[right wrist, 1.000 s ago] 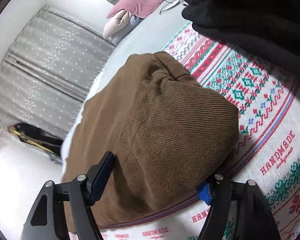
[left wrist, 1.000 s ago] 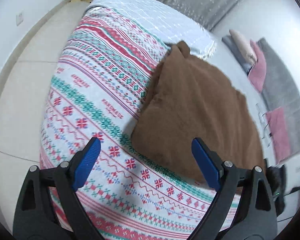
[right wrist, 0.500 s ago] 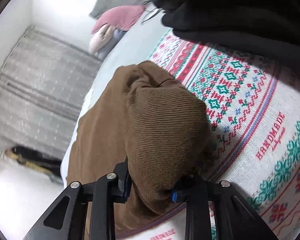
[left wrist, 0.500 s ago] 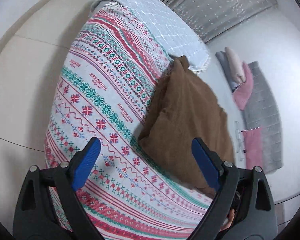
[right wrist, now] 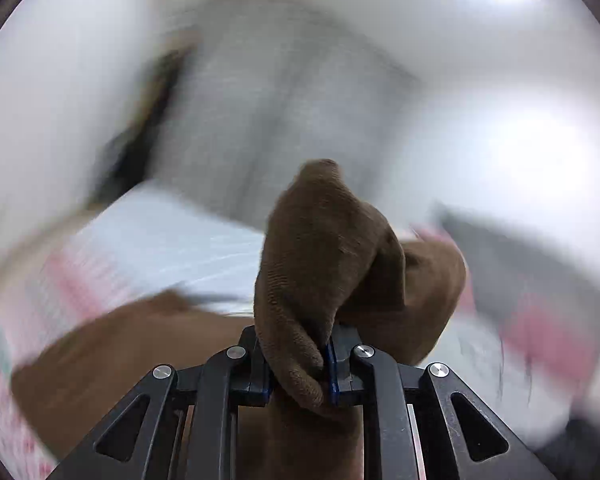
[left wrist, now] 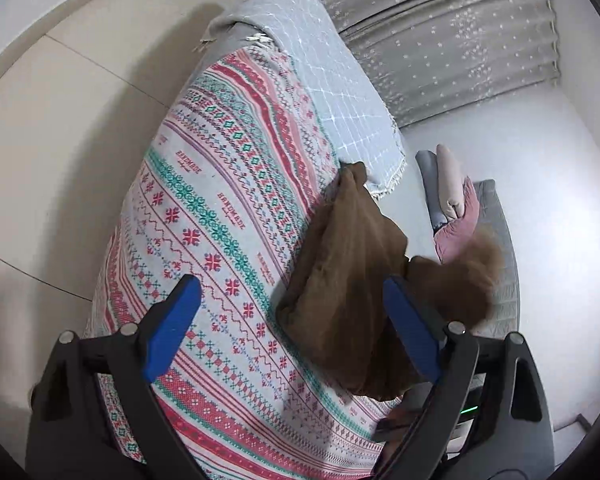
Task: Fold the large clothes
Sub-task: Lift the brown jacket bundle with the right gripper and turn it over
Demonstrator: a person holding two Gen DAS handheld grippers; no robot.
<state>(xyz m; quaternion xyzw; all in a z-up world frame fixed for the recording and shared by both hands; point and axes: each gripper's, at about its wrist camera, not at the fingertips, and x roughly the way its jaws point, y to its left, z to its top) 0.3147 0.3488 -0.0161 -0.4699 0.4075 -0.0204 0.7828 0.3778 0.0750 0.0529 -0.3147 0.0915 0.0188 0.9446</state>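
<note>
The right gripper (right wrist: 298, 364) is pinching a corner of the brown top (left wrist: 348, 268) up off the bed w/ the patterned blanket (left wrist: 204, 216), left gripper (left wrist: 292, 328) wide open, holding nothing, right above the rest.

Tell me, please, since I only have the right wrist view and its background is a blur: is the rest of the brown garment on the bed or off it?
Observer: Most of the brown garment lies on the patterned blanket; one end is lifted off to the right.
Operator: Thank you. Is the left gripper holding any of it?
Observer: No, the left gripper is open, its blue pads wide apart above the bed and gripping nothing.
Operator: And does my right gripper really have the cloth?
Observer: Yes, the right gripper is shut on a bunched fold of it.
</note>
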